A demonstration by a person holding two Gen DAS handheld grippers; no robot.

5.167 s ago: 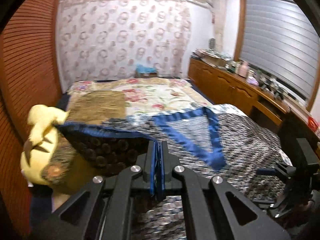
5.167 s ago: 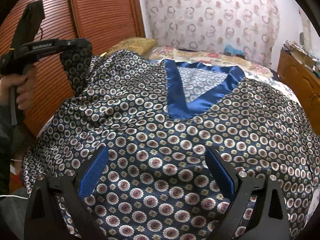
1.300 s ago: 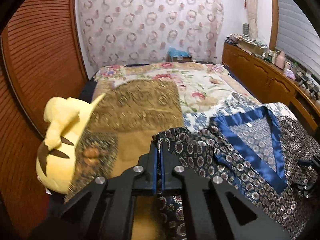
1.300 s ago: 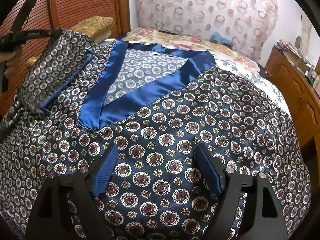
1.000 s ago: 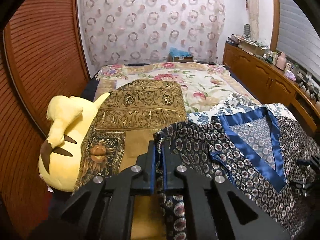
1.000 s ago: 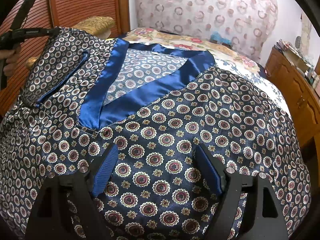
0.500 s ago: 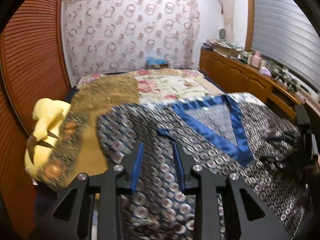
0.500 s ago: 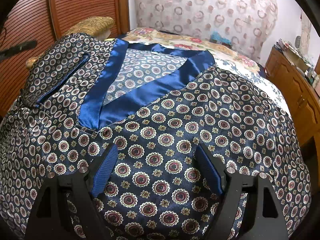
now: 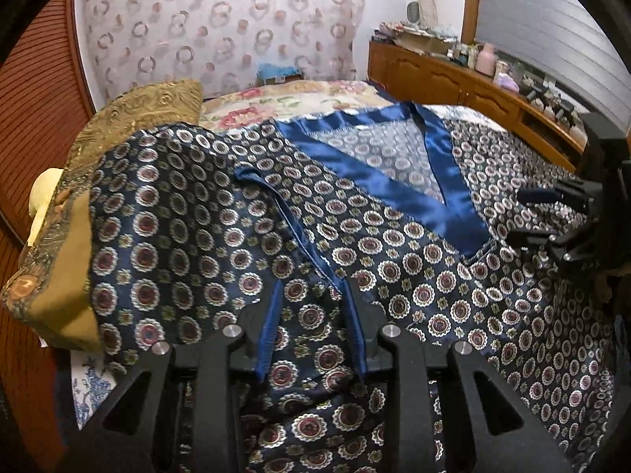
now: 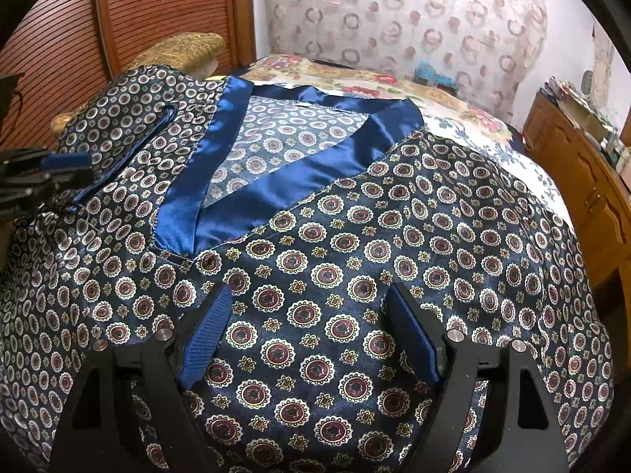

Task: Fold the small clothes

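A navy satin top point(image 10: 355, 244) with a medallion print and a shiny blue V collar point(image 10: 299, 173) lies spread face up on the bed. Its left sleeve point(image 9: 189, 213) is folded in over the body, the blue-piped cuff point(image 9: 276, 205) lying on top. My left gripper point(image 9: 313, 295) is open and empty, just above the folded sleeve. My right gripper point(image 10: 307, 307) is open and empty, low over the middle of the top. Each gripper shows at the edge of the other's view.
A gold patterned pillow point(image 9: 130, 122) and a yellow plush toy point(image 9: 41, 201) lie at the bed's left, by a wooden louvred door point(image 10: 79, 27). A floral bedspread point(image 9: 292, 98) lies beyond the top. A cluttered wooden sideboard point(image 9: 473, 82) runs along the right.
My left gripper carried the sleeve in over the body, opened and let it go. It now sits lower, over the folded sleeve. The right gripper has stayed put.
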